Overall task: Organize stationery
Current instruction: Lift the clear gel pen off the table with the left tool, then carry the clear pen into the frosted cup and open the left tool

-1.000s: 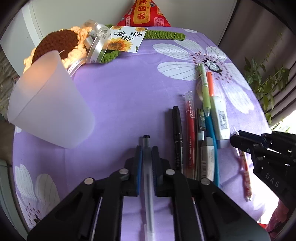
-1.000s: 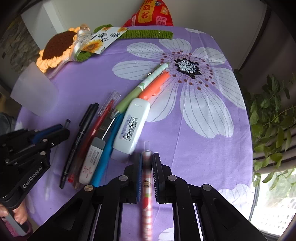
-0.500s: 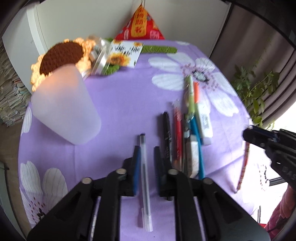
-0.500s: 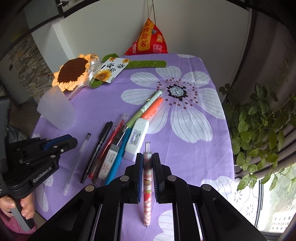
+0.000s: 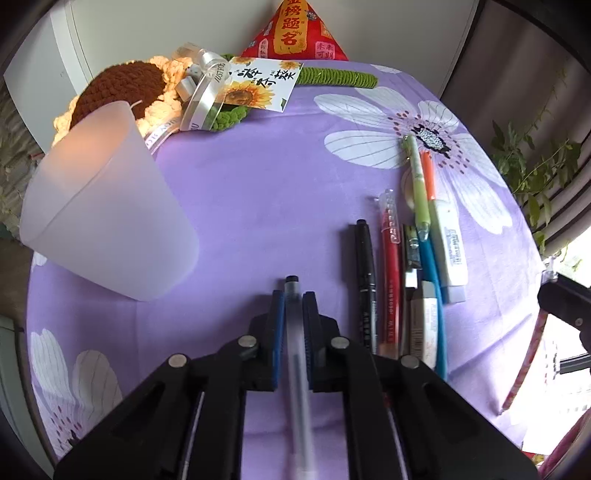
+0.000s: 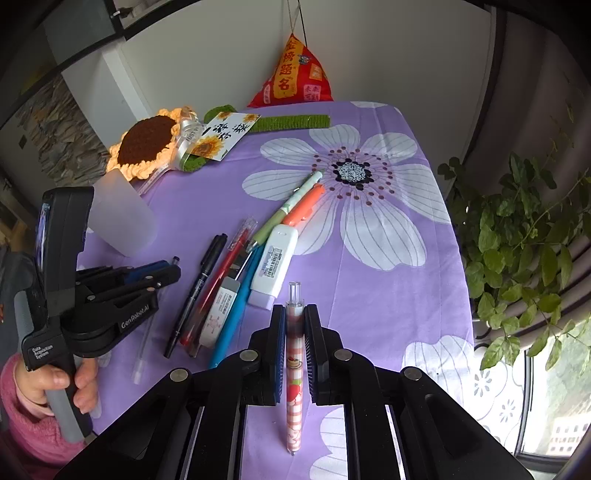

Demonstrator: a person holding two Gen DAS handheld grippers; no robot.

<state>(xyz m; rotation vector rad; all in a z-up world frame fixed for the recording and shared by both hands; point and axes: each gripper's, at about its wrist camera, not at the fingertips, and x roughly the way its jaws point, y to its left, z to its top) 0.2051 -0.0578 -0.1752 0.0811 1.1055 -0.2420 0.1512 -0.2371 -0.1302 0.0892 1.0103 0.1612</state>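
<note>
My left gripper (image 5: 293, 299) is shut on a clear pen with a black tip (image 5: 295, 332) and holds it above the purple cloth; it also shows in the right wrist view (image 6: 168, 266). My right gripper (image 6: 294, 314) is shut on a pink checked pen (image 6: 294, 373), lifted over the table's near right part. A frosted plastic cup (image 5: 99, 206) stands at the left. A row of pens, a white correction tape (image 5: 450, 251) and an eraser (image 5: 423, 325) lies on the cloth to the right of the left gripper.
A crocheted sunflower (image 5: 122, 85) with a card, a green crocheted stem (image 5: 336, 75) and a red triangular pouch (image 5: 291, 33) lie at the back. A potted plant (image 6: 524, 240) stands past the table's right edge.
Both grippers rose with their pens. The left gripper then came back lower and closer to the cup; the right gripper kept lifting back from the table.
</note>
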